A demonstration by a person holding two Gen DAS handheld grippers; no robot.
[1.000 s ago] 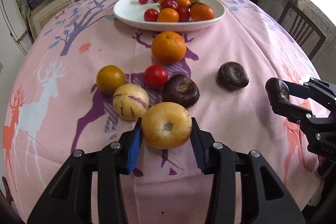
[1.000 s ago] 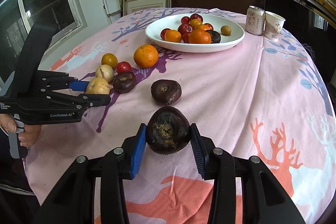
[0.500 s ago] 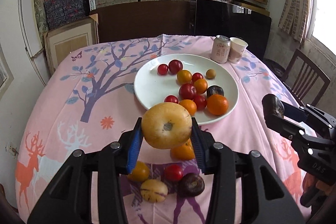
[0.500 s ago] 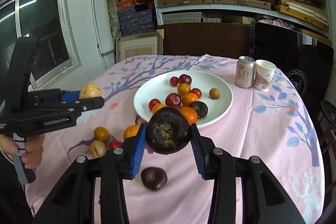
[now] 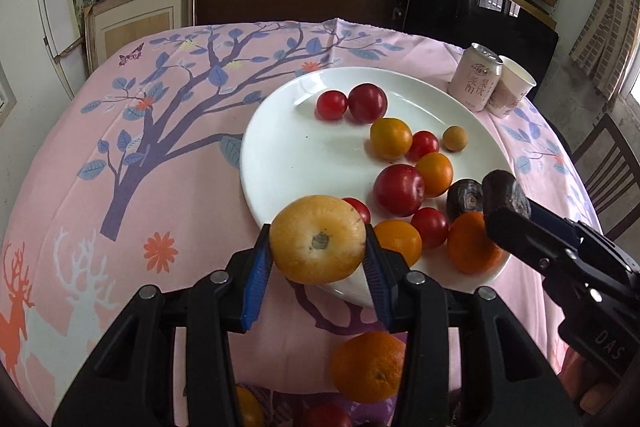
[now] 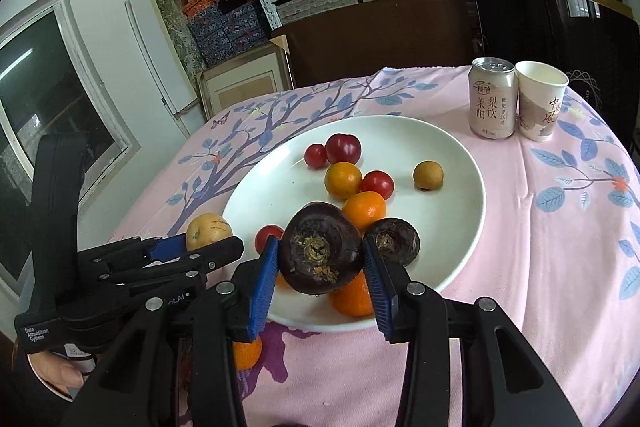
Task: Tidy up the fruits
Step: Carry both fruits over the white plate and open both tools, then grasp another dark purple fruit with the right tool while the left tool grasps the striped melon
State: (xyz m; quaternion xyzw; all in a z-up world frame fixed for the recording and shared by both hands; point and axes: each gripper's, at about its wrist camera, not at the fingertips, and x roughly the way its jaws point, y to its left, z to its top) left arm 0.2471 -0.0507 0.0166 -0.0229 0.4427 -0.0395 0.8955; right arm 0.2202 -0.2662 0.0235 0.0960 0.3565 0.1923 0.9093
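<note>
Desk (image 5: 168, 155) under pink printed cloth. Plate (image 5: 280, 155) ahead of the tool; can (image 6: 491, 99) and cup (image 6: 541, 103) touching, beyond it, right. Orange (image 5: 368, 367) below the tool.

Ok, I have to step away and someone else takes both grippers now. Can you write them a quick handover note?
Left claw: shut on the yellow melon, held above the near edge of the white plate.
Right claw: shut on the dark purple fruit, held over the plate's near side.
Done: the plate holds tomatoes, small oranges, plums, another dark fruit and a small brown fruit.
Left: set both held fruits on the plate, then fetch the big orange and the few others on the cloth nearer you.
Leave the can and paper cup.
</note>
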